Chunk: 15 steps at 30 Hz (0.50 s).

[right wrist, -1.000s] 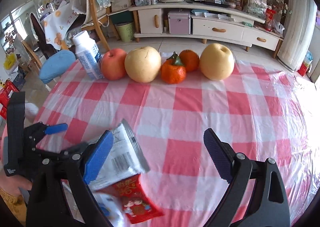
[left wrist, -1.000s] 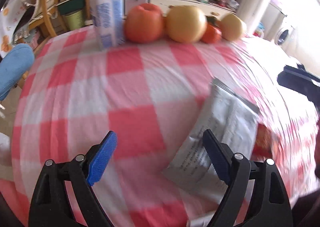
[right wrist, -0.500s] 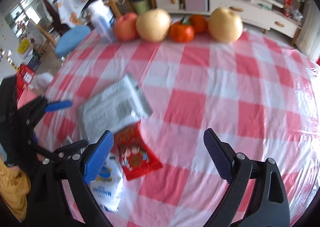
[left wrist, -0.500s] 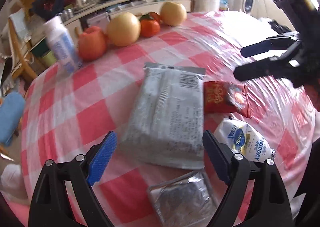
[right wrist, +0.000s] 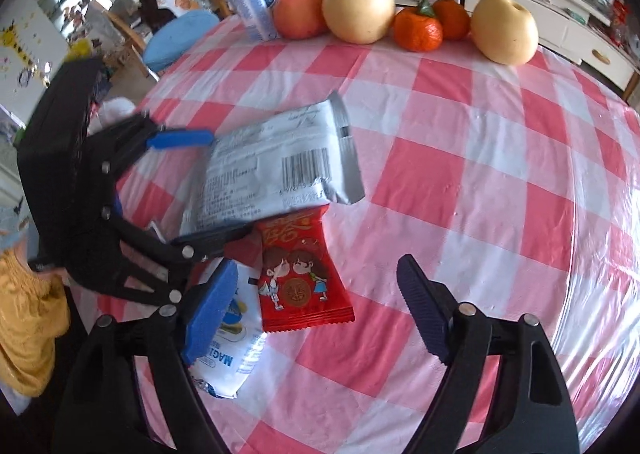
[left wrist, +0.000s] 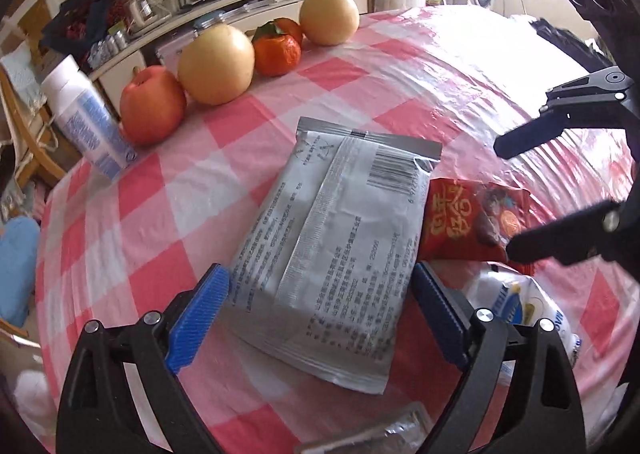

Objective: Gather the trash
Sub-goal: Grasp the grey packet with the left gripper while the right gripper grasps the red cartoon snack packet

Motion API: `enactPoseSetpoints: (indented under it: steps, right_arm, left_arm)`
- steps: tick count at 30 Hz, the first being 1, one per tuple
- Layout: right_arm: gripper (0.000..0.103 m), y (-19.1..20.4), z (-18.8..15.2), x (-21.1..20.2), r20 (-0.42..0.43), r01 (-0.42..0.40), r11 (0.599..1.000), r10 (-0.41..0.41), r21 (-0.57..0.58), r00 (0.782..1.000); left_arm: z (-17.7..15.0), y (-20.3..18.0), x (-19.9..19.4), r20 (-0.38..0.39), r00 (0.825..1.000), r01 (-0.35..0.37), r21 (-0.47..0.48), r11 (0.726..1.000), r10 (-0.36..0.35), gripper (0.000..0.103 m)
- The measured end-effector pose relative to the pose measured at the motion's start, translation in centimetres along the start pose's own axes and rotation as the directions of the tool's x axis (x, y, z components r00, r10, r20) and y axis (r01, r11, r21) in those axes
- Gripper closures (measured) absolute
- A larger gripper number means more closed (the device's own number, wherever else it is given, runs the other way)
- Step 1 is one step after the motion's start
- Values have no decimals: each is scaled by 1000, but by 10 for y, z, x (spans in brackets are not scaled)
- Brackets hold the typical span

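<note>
- Trash is being gathered from the checked tablecloth [left wrist: 132, 213]: in the left wrist view, a silver packet [left wrist: 332, 250] is lying flat, barcode side up, with a red wrapper [left wrist: 468, 221] tucked just under its right edge and a white pouch [left wrist: 532, 306] nearer the table edge.
- The left gripper [left wrist: 320, 314] is being opened wider; the near end of the silver packet is being straddled by its blue pads, which are not pressing on it, so nothing is being held.
- A clean pick is being favoured by lowering the fingers [left wrist: 200, 310] until the packet's long edges can be pinched; the flat film is likely being hard to get under.
- The fruit [left wrist: 216, 61] and the bottle [left wrist: 86, 113] at the far side are being left alone, well apart from the wrappers.
- In the right wrist view, the right gripper [right wrist: 312, 314] is being closed, with nothing clamped yet; the red wrapper [right wrist: 300, 274] is lying between its fingers, and the white pouch [right wrist: 228, 338] is partly hidden behind the left finger.
- The left gripper [right wrist: 192, 189] is being seen alongside the silver packet [right wrist: 272, 169]; crowding is being risked, so the two picks are better kept apart.
</note>
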State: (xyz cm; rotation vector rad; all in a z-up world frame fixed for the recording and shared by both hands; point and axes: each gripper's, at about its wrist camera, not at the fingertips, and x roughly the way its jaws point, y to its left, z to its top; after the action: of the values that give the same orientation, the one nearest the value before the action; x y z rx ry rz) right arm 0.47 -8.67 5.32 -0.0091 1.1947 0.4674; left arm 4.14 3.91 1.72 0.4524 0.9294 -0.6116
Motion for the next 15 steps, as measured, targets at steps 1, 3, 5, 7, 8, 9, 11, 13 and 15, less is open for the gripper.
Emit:
enactPoseSetpoints:
  steps: [1,3,5,7,8,9,11,13,15]
  right_arm:
    - [27,0,-1,2,-8,4,1000,-4,-4,1000]
    - [29,3,-1,6,-19,17,1000,-18,-18,1000]
    - [31,5,-1,9,-27,25,999,-26,-34,999]
    - [31,7,-1,10,-29,31,998,-32,-45,999]
    - [31,7,0,11,-30,33,998,-35,-50,999]
    - [31,8,0,12,-33,39,998,-41,-57,999]
    - [31,11,0,16,-40,52,997,-55,-65,998]
    - [31,12,-1,17,-39,56,996,-59,-74,997]
    - [31,13,-1,17,-37,58,995,-61,-77,997]
  left_arm:
    - [3,1,1,-3,1000,3,7,1000,-3,11]
    - [6,1,2,-4,1000,14,17,1000,-14,11]
    - [10,-1,2,-7,1000,15,60,998,-15,11]
    - [14,-4,4,-13,1000,17,105,994,-15,11]
    - [16,-4,6,-19,1000,23,115,993,-21,11]
    - [18,-3,8,-30,999,33,121,992,-29,11]
    - [21,-2,14,-40,999,40,126,991,-35,8]
    - [25,-1,17,-36,998,60,114,992,-56,8]
    - [28,0,21,-32,996,81,93,992,-78,8]
